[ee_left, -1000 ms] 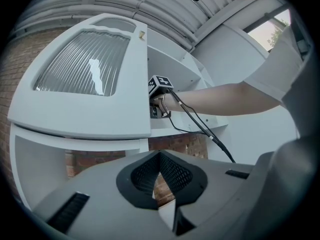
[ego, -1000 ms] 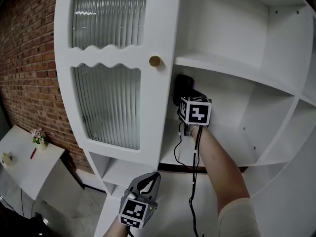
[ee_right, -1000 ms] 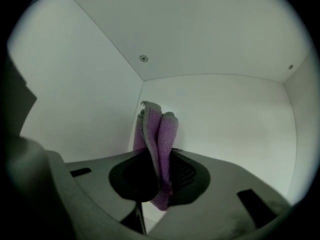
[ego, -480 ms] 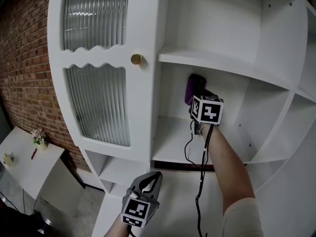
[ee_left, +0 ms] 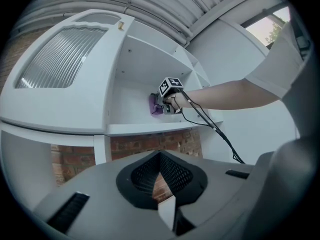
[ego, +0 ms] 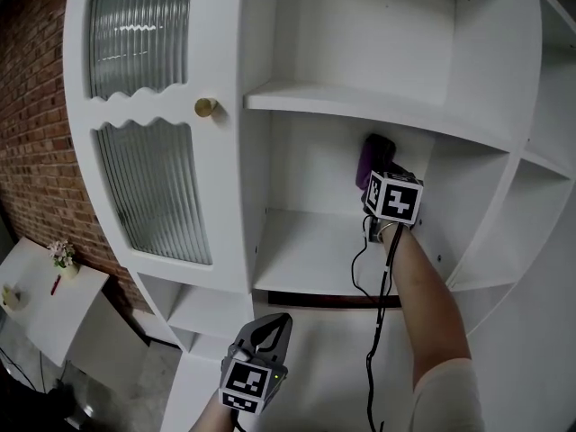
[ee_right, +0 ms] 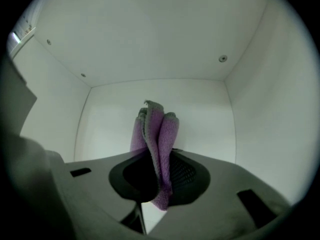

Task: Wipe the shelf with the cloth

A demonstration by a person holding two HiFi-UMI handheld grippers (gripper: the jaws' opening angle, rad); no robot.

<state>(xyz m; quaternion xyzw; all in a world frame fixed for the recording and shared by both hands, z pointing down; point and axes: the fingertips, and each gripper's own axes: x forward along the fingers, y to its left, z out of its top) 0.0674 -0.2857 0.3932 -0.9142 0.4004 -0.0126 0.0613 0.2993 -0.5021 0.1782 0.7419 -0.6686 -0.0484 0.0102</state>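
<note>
A folded purple cloth (ego: pixel 373 158) is held up against the white back wall (ego: pixel 310 165) of the middle compartment, above the shelf board (ego: pixel 301 255). My right gripper (ego: pixel 380 184), marker cube toward the camera, is shut on the cloth. In the right gripper view the cloth (ee_right: pixel 159 139) stands upright between the jaws of the right gripper (ee_right: pixel 159 176), facing the back wall near its right corner. My left gripper (ego: pixel 269 329) hangs low in front of the cabinet, shut and holding nothing. The left gripper view looks up over the left gripper (ee_left: pixel 161 181) at the cloth (ee_left: pixel 153 105).
A ribbed-glass door (ego: pixel 148 183) with a brass knob (ego: pixel 206 107) stands open at the left. An upper shelf (ego: pixel 360 106) roofs the compartment. A black cable (ego: pixel 378 331) trails from the right gripper. Brick wall (ego: pixel 31 142) and a small white table (ego: pixel 40 309) lie left.
My right gripper has carried the cloth rightward along the compartment's back wall, from near the door edge toward the right side. The left gripper has stayed low.
</note>
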